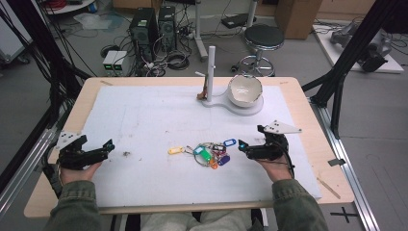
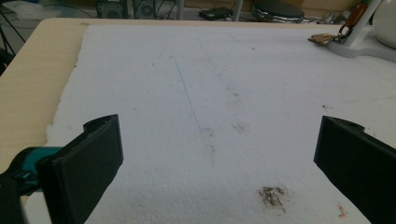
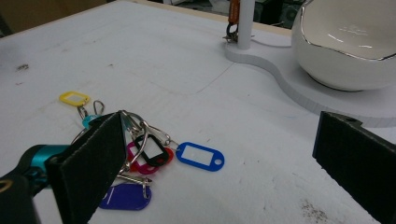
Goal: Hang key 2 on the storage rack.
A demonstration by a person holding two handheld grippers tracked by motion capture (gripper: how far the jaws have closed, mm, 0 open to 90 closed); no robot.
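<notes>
A bunch of key rings with coloured tags (image 1: 211,153) lies on the white foam board (image 1: 144,120) near its front middle; a yellow tag (image 1: 175,150) trails to its left and a blue tag (image 3: 201,156) to its right. My right gripper (image 1: 240,146) rests just right of the bunch, open, nothing between its jaws. My left gripper (image 1: 109,146) rests at the board's left front, open and empty, pointing right. At the back stands a white post (image 1: 210,72) on a white base with a brown tag and key (image 2: 329,36) at its foot, beside a white bowl (image 1: 245,90).
A dark smudge (image 1: 126,154) marks the board between my left gripper and the tags. The wooden table (image 1: 317,144) shows around the board. Behind the table are a black stool (image 1: 263,38), computer towers (image 1: 151,26) and cables.
</notes>
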